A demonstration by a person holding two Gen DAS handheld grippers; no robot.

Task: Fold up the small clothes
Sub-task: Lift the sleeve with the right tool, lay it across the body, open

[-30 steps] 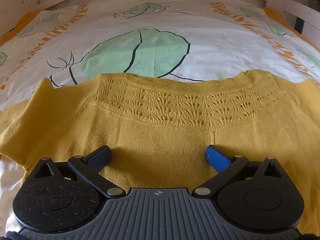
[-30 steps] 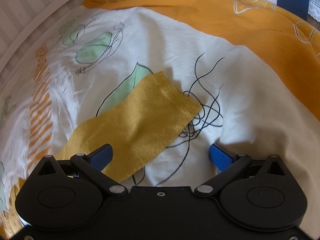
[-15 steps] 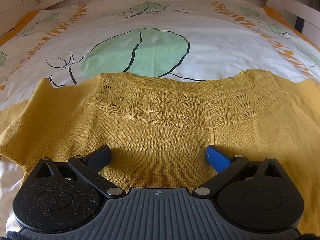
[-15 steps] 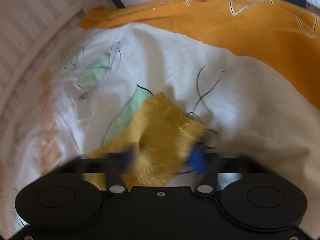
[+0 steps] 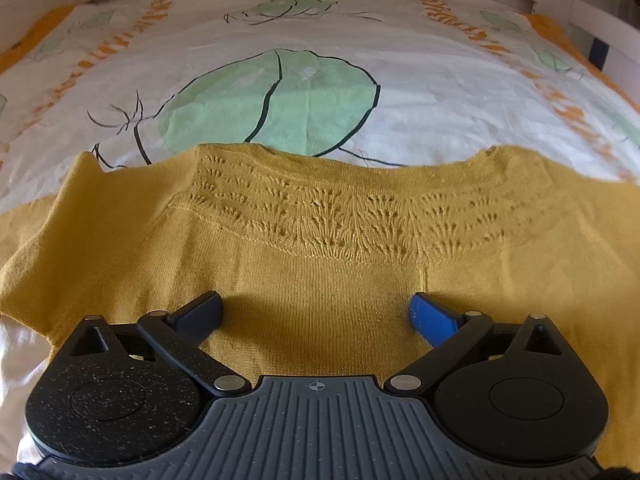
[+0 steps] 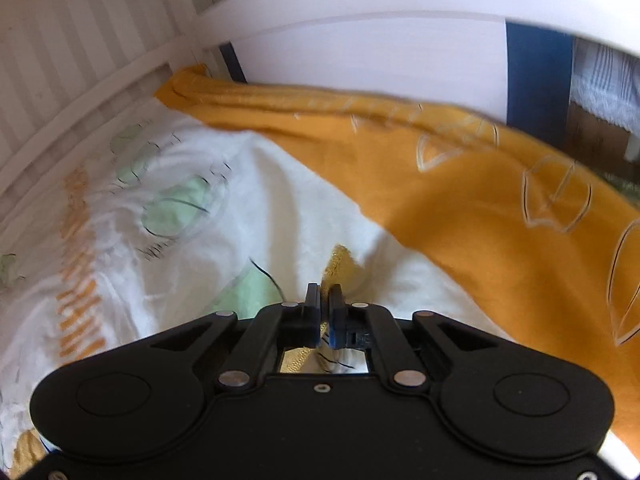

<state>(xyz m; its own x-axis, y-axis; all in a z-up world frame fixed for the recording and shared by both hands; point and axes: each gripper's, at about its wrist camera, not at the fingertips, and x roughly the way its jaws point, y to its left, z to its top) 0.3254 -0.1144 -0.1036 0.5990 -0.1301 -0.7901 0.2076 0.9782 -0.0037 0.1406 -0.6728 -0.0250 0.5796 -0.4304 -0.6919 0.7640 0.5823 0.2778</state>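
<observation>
R gripper (image 6: 325,300) now clamped, sweater cuff (image 6: 340,266).

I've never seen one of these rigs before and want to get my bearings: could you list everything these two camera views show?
Sweater: one, mustard yellow knit with a lacy yoke, spread flat on the bed; its sleeve end is pinched in the right gripper.
Duvet cover: one, white with green leaf prints and orange dashes, under the sweater.
Orange blanket: one, orange with pale outline drawings, along the far side of the bed.
Bed frame: one, white, slatted, around the bedding.
Left gripper: one, black with blue pads, open, over the sweater's body.
Right gripper: one, black, shut on the sleeve end.
</observation>
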